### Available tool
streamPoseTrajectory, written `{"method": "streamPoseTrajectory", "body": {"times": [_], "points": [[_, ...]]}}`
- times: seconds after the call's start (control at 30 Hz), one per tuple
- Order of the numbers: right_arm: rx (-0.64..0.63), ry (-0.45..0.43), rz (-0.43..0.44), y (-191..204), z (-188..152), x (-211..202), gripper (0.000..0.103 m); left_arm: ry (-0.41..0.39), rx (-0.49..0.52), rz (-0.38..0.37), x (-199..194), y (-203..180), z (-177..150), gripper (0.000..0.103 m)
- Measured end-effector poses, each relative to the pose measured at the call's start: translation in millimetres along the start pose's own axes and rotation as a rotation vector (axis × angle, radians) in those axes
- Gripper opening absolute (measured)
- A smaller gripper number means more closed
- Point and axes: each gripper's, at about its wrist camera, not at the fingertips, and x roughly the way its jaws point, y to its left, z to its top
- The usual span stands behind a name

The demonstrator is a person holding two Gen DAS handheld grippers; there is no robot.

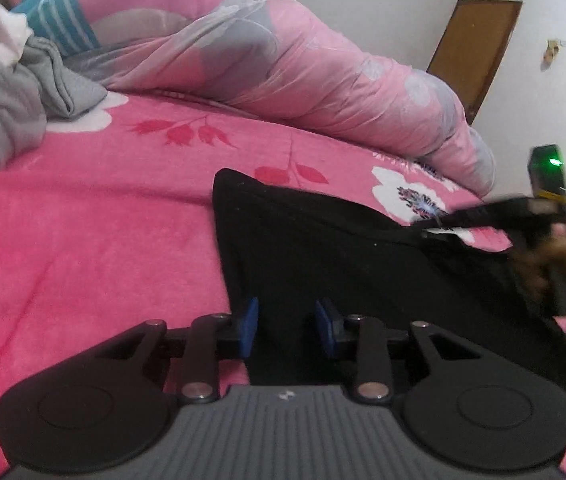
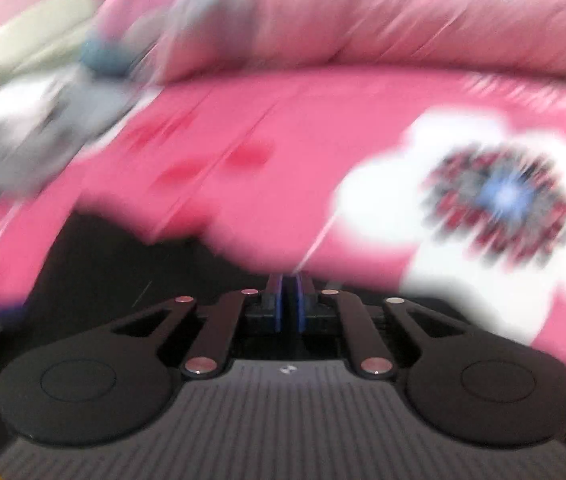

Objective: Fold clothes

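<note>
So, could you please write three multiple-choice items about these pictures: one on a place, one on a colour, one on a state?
1. Where does the crumpled grey knitted garment lie?
A. on the far left of the bed
B. on the floor
C. on the wooden door

2. What colour is the flat cloth garment in front of the left gripper?
A. white
B. black
C. green

3. How do the jaws of the right gripper stand?
A. wide open
B. out of view
C. closed, pads nearly touching

Answers:
1. A: the left wrist view shows it heaped at the left edge of the pink flowered bed cover.
2. B: it is a dark black sheet against the pink.
3. C: the right wrist view shows the blue pads together; what they pinch is hidden.
</note>
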Motion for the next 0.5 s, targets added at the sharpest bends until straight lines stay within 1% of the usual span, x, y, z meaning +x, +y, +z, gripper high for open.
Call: {"method": "streamPoseTrajectory", "body": {"times": [0.03,0.1,0.3,0.37,0.4,0.43,0.47,0.5], "points": [[0.037,-0.043,-0.041,-9.5,7.6,2.9,0.007,-0.001,0.000,0.000,-0.3,-0.4,0.0,0.033],[0.118,-0.098,-0.082,-20.1,15.2,-0.5,0.008,-0.002,-0.003,-0.002,-0.8,-0.3,0.6,0.033],[-0.089,-0.046,0.155,36.3,-2.7,-19.3,0.010,-0.003,-0.040,-0.015,-0.6,3.8,4.6,0.033],[-0.210,0.048,0.212,63.3,-10.9,-6.8,0.008,-0.003,-0.048,-0.021,-0.5,4.6,5.3,0.033],[-0.245,0.082,0.210,72.6,-12.5,5.3,0.008,-0.002,-0.052,-0.024,-0.3,5.4,5.3,0.033],[-0.255,0.109,0.196,78.5,-11.3,17.3,0.008,-0.002,-0.056,-0.028,-0.2,6.2,5.3,0.034],[-0.239,0.130,0.179,78.7,-7.6,30.9,0.007,-0.002,-0.060,-0.032,0.0,7.0,5.3,0.034],[-0.187,0.114,0.163,72.6,1.1,40.6,0.006,-0.002,-0.065,-0.036,0.2,7.8,5.3,0.034]]}}
